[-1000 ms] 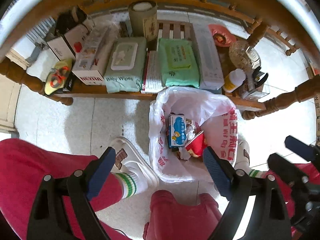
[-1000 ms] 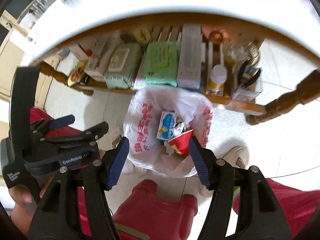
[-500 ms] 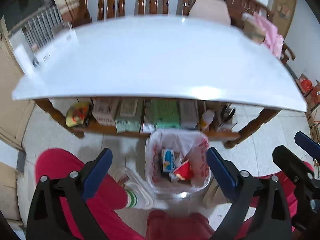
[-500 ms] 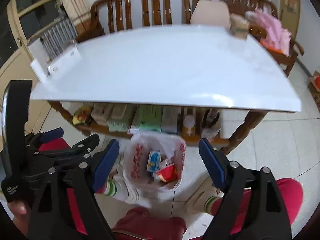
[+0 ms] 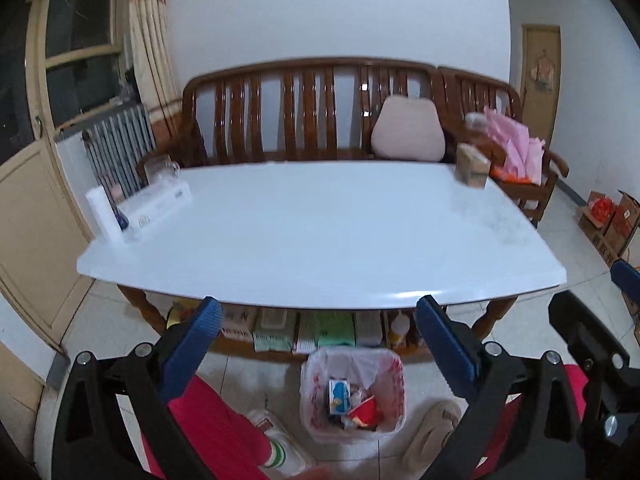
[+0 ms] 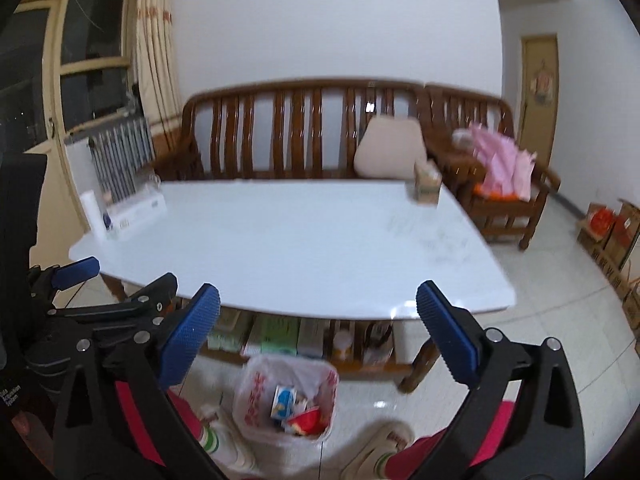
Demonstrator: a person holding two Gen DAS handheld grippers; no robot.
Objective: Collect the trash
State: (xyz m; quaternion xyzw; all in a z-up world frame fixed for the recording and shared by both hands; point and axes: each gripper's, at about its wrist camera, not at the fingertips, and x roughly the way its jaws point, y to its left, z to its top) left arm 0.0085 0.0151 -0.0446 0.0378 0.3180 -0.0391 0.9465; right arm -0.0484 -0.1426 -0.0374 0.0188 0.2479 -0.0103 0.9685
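A white plastic trash bag [image 5: 314, 396] [image 6: 256, 392] printed in red stands open on the floor in front of the table. Inside lie a blue-and-white carton [image 5: 338, 394] [image 6: 283, 400], a red cup [image 5: 362, 410] [image 6: 306, 424] and crumpled paper. My left gripper [image 5: 318, 308] hangs high above the bag, jaws wide and empty. My right gripper [image 6: 318, 293] is beside it at the same height. Its jaws are opening and there is nothing between them. The white table top [image 5: 320, 232] [image 6: 280, 240] spreads out ahead of both.
A tissue box [image 5: 472, 168] sits at the table's far right and a white box [image 5: 156, 204] at its far left. Wipes packs fill the shelf [image 5: 304, 332] below. A wooden bench [image 5: 304, 108] stands behind. Red-trousered legs [image 5: 208, 420] and shoes flank the bag. Cardboard boxes [image 5: 608, 220] sit at the right.
Both grippers have risen and tilted up from just over the bag, so the whole table top now shows. The jaws have spread wider, the right ones most.
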